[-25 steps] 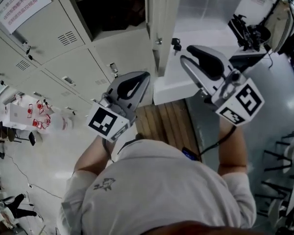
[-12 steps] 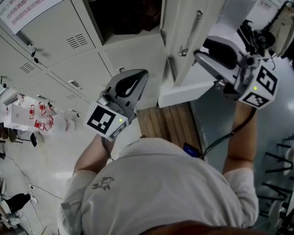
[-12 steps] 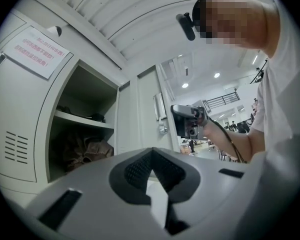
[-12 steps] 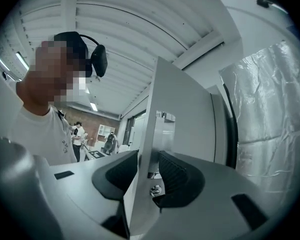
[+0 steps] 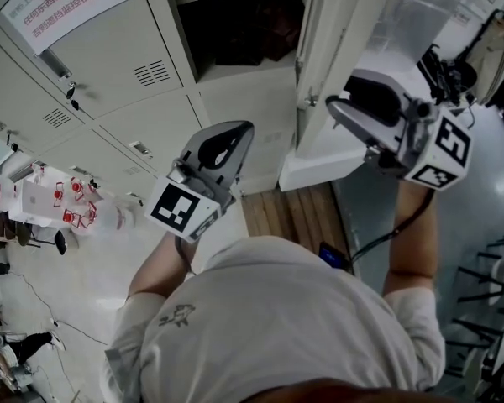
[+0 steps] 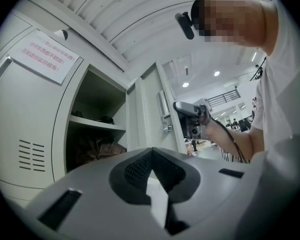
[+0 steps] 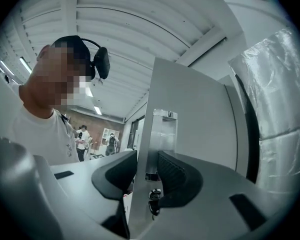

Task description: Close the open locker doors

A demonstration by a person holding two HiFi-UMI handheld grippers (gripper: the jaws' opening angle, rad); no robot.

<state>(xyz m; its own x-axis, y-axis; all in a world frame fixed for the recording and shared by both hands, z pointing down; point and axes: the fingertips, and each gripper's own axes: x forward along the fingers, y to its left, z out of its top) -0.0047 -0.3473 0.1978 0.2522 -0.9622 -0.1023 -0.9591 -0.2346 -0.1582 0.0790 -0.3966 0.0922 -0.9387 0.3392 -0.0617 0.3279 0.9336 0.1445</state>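
The open locker door (image 5: 340,32) stands out from the grey lockers beside the dark open compartment (image 5: 244,23), where some things lie on a shelf. My right gripper (image 5: 338,107) is at the door's free edge by the handle (image 7: 162,139). Its jaws have just been opening. In the right gripper view the door edge (image 7: 140,184) passes between the jaws of the right gripper (image 7: 146,171), above the keys in the lock (image 7: 154,196). My left gripper (image 5: 239,133) hangs shut and empty in front of the lower lockers. In the left gripper view the left gripper (image 6: 151,154) points at the compartment (image 6: 95,129).
Closed locker doors carry a paper notice (image 5: 63,7) at the upper left. A wooden floor panel (image 5: 290,212) and a white plinth (image 5: 319,162) lie below the door. Plastic-wrapped goods (image 5: 412,15) and equipment (image 5: 454,65) stand to the right. People (image 7: 82,136) stand far behind.
Both grippers have moved closer to the lockers. The right gripper has stayed at the door's edge and its jaws stand wider. More of the open compartment shows.
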